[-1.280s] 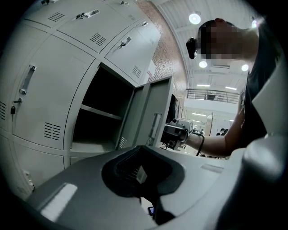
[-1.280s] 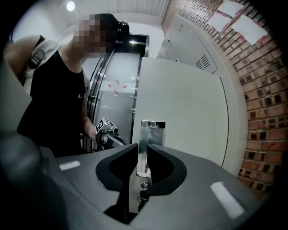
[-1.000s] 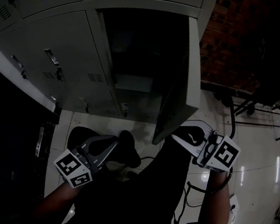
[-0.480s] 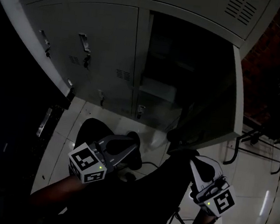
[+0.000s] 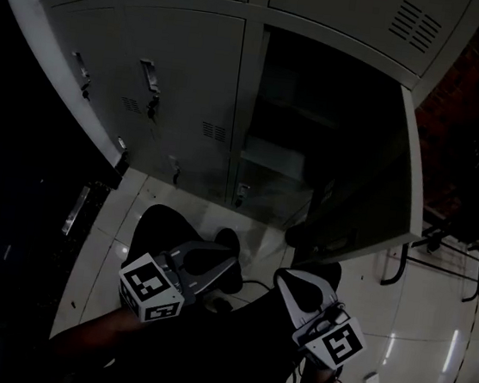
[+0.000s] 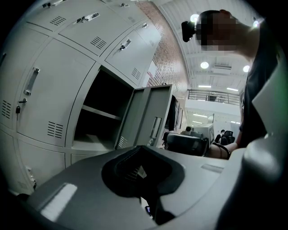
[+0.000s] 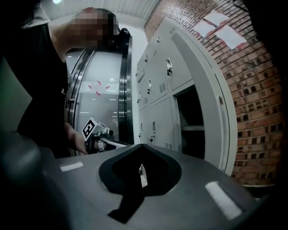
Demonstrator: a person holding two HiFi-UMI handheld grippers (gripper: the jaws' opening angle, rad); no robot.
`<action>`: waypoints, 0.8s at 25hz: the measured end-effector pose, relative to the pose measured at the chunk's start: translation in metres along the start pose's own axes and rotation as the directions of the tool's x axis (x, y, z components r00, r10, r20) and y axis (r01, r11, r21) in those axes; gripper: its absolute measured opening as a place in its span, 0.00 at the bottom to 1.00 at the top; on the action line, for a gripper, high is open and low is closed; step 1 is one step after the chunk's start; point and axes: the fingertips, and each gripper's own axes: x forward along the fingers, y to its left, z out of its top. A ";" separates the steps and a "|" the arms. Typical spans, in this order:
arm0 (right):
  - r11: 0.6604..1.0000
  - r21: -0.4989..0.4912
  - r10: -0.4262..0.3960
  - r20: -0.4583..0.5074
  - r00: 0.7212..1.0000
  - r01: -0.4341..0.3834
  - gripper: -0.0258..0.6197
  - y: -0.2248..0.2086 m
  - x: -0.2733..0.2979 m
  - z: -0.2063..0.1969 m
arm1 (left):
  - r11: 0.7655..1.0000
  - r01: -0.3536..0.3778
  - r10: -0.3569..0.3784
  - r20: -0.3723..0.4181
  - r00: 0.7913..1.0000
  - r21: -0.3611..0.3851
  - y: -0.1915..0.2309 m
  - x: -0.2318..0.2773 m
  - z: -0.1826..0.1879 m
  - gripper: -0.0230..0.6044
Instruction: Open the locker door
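The lockers (image 5: 176, 74) fill the top of the head view, from 10 to 1 o'clock. One door (image 5: 370, 185) stands swung out on its right-hand hinge. It is roughly square to the locker face, and its free edge points back toward you. Its long axis runs up and down, and its lower corner hangs clear of the floor (image 5: 429, 340). The compartment (image 5: 300, 124) behind it is dark and bare apart from a shelf.

The door lies at about 12 to 1 o'clock from your right gripper (image 5: 285, 279), near it but not touching. From your left gripper (image 5: 229, 263) it sits out at 2 o'clock, farther off, so the right gripper is the nearer one.

Both grippers hang low in front of your body, tips aimed up toward the lockers and set just beside each other. Each has its jaws pressed together. Each gripper's own view shows only the dark hollow behind the tips, with nothing caught in it. Neither has hold of the door or a handle.

Judging from how the door stands, the opening looks done. If you want it wider, the free edge would have to go toward 3 o'clock, and the right gripper is placed for that.
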 end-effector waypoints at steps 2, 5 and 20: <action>1.000 0.008 -0.006 -0.013 1.000 0.006 0.04 0.001 0.005 -0.006 | 1.000 0.002 -0.002 -0.002 1.000 0.001 -0.002 -0.001 -0.001 0.06; 1.000 0.026 -0.012 -0.028 1.000 0.013 0.04 -0.001 0.008 -0.010 | 1.000 0.003 -0.003 -0.002 1.000 0.005 -0.003 -0.001 0.000 0.06; 0.999 0.031 -0.017 -0.027 1.000 0.018 0.04 -0.005 0.016 -0.014 | 1.000 0.006 -0.006 -0.003 1.000 0.008 -0.004 0.002 -0.003 0.06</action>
